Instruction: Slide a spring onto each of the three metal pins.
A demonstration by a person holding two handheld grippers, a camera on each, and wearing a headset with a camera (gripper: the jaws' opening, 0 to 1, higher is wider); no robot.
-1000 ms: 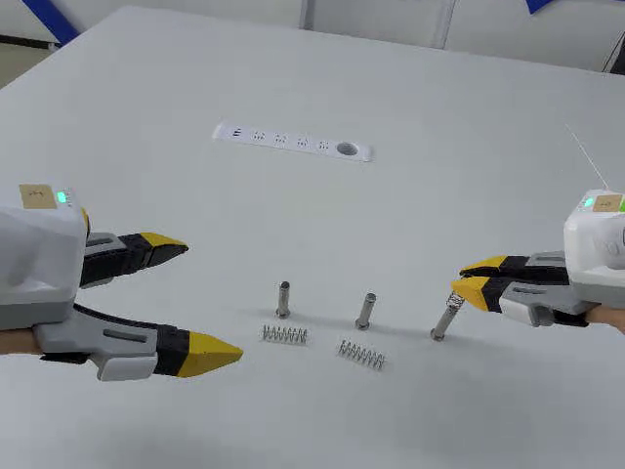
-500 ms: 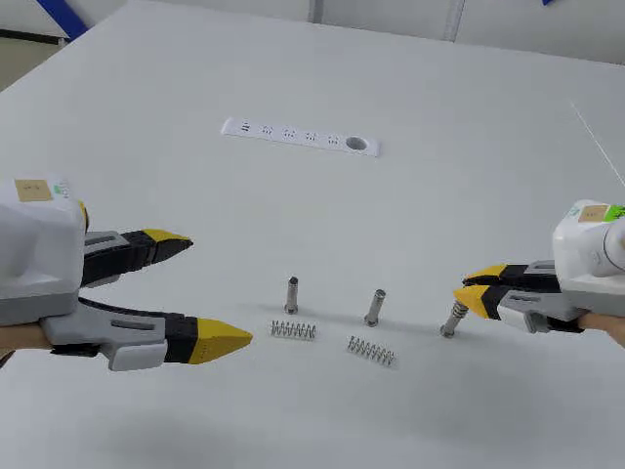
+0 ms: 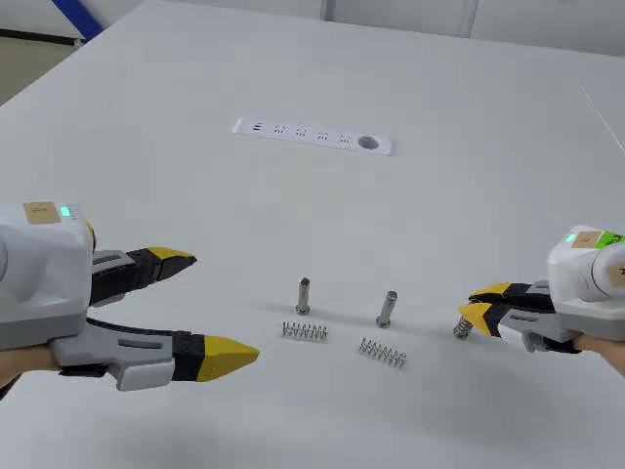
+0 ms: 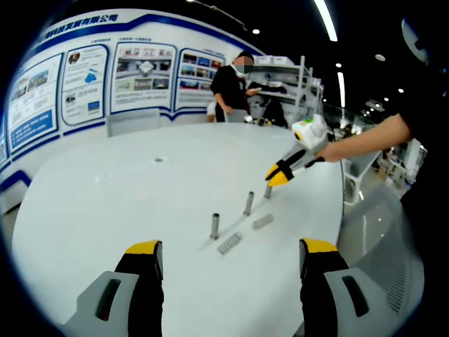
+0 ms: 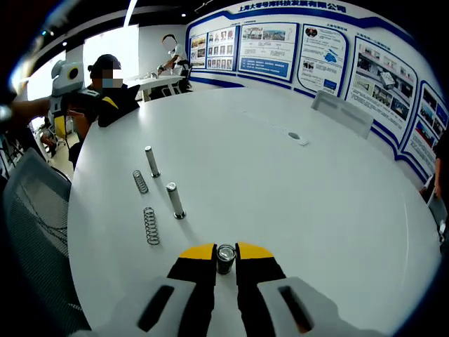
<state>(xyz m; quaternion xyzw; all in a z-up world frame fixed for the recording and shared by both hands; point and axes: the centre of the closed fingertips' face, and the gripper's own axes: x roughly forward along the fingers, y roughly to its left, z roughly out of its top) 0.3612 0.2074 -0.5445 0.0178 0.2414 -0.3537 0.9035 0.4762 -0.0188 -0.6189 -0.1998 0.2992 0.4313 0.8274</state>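
Two bare metal pins (image 3: 304, 295) (image 3: 387, 308) stand upright on the white table. Two loose springs (image 3: 304, 331) (image 3: 382, 353) lie in front of them. My right gripper (image 3: 479, 301) is shut on the top of the third pin (image 3: 461, 328), whose shaft looks ribbed like a coil. In the right gripper view that pin's head (image 5: 225, 257) sits between the yellow tips of the gripper (image 5: 226, 253). My left gripper (image 3: 217, 305) hangs open left of the pins, holding nothing. The left gripper view shows its jaws (image 4: 231, 249) wide apart, with the pins (image 4: 215, 226) (image 4: 248, 203) and springs (image 4: 229, 243) ahead.
A white power strip (image 3: 312, 137) lies farther back on the table (image 3: 176, 147). Across the room a person (image 4: 235, 84) stands by shelving. Wall posters (image 5: 266, 49) line the room. The table edge (image 4: 337, 210) runs close beyond the right-hand pin.
The headset camera has shifted, so the whole scene sits lower and to the right. My right gripper has sunk lower with the third pin, which now stands more upright. The left gripper stays open.
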